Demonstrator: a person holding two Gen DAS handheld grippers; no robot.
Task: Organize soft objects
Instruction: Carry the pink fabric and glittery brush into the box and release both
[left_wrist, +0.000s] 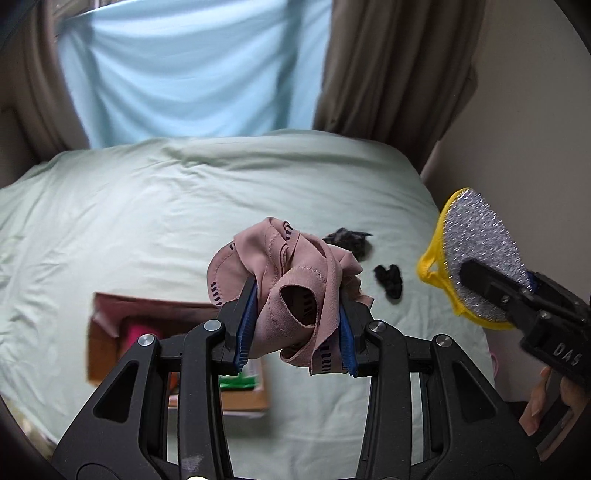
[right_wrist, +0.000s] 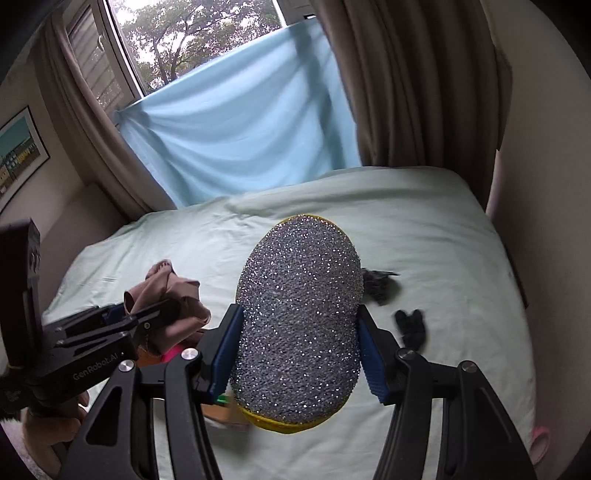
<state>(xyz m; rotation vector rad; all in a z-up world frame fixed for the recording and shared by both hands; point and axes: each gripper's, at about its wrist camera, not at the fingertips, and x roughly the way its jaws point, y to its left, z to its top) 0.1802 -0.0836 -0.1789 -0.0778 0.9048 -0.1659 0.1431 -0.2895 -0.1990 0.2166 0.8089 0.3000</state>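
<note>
Left claw (left_wrist: 295, 325) is clamped on a bunched pink garment (left_wrist: 291, 280), held above the bed (left_wrist: 129, 221) near the cardboard box (left_wrist: 110, 332). Right claw (right_wrist: 299, 354) is squeezed on a glittery scrubber (right_wrist: 299, 317). Garment should be centred over the box before release.

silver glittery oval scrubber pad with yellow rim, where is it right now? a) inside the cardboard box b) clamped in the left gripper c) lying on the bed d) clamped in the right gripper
d: the silver glittery scrubber pad sits clamped between the blue pads of the right gripper, held above the pale green bed sheet.

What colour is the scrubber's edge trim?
Yellow trim around the silver glitter scrubber; clearest in the left wrist view.
</note>
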